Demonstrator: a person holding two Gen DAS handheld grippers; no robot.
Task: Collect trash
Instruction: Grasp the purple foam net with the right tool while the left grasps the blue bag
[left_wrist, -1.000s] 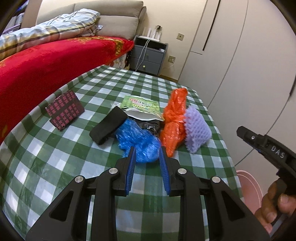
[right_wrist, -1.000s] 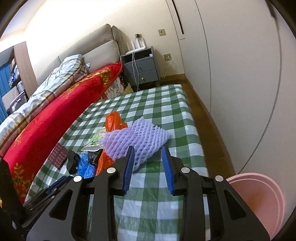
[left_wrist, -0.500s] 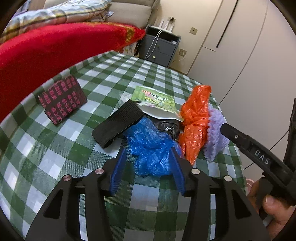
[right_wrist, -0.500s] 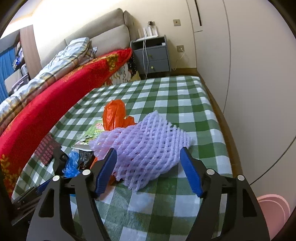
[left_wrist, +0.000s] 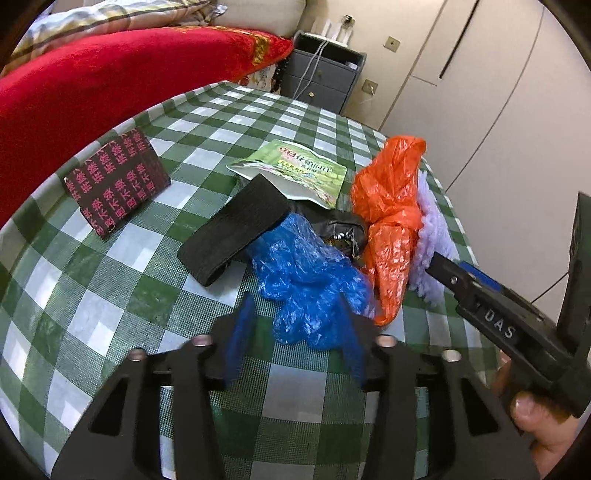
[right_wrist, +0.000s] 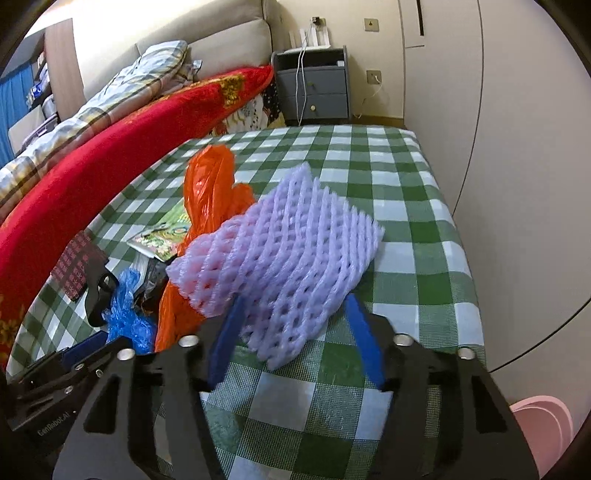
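The worktop (left_wrist: 122, 280) is covered by a green-and-white checked cloth. A dark card with pink characters (left_wrist: 116, 184) is laid flat near its left side, apart from the rest. A black band (left_wrist: 236, 236), a green packet (left_wrist: 299, 171), a blue plastic bag (left_wrist: 310, 291), an orange bag (left_wrist: 391, 218) and a purple foam net (right_wrist: 280, 254) are heaped together just right of the middle.
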